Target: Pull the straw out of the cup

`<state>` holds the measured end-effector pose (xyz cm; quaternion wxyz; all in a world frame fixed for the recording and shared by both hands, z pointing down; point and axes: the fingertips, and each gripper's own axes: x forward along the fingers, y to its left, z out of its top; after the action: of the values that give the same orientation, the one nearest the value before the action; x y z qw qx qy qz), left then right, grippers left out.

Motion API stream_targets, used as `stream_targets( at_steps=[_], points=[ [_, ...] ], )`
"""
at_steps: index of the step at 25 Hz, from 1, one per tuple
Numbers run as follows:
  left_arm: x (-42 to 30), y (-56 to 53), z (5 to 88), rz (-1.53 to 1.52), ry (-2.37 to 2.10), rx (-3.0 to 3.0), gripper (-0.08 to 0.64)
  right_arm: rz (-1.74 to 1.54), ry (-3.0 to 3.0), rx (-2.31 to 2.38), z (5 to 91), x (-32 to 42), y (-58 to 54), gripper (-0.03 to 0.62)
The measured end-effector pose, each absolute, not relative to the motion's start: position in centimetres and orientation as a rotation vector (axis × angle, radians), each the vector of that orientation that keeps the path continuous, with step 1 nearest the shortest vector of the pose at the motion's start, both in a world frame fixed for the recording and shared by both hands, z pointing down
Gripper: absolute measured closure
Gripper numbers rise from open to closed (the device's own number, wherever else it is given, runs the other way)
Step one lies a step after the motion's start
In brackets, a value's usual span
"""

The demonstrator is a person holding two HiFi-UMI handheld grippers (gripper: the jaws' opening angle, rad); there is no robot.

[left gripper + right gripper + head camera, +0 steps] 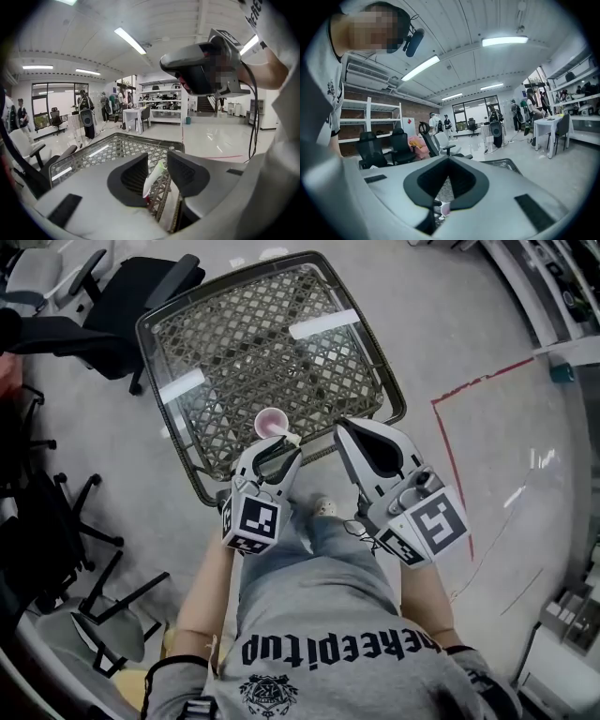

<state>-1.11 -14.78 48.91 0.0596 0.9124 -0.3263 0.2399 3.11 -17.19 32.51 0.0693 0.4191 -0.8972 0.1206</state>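
Near the worktop's (234, 343) near edge, about midway along it, stands the pink cup (270, 420), upright on the glass over the woven lattice; the left claw (277, 444) reaches over that edge with its tips just short of the cup's rim, and the white end of the straw (292, 439) shows at those tips, just beside the rim; seen from the left gripper view, the left claw (158, 159) stands wide, and the straw (153, 178), white with a green tip, slants up between the two jaws, lying close along the inner face of the jaw at the left and clear of the other; its lower end drops toward a bit of pink at the bottom of the gap, and whether that end sits inside the cup I cannot tell; the right claw (345, 432) hangs over the same near edge, beside the left claw and apart from the cup; seen from the right gripper view, the right claw (449, 164) has its tips brought together with nothing between them, and the lattice and the cup (443, 209) show low in the gap behind the tips; black office chairs (122, 296) stand off the worktop's far left corner; a red tape line (450, 427) runs on the floor (487, 343) off the right edge.
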Motion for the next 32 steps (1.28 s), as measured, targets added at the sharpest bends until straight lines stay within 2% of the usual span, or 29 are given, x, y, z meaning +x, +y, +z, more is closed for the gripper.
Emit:
stream_targets(
  at_steps=[9,32],
  points=[
    [-0.4,-15.1,52.0,0.814,-0.906,2.786,0.364,0.400,-2.633,1.335,33.8,4.2,-17.4,0.580],
    [-0.1,-16.3,56.4,0.893,-0.935,2.748,0.367,0.401,-2.536,1.428,34.1,5.9,-16.3,0.580]
  ],
)
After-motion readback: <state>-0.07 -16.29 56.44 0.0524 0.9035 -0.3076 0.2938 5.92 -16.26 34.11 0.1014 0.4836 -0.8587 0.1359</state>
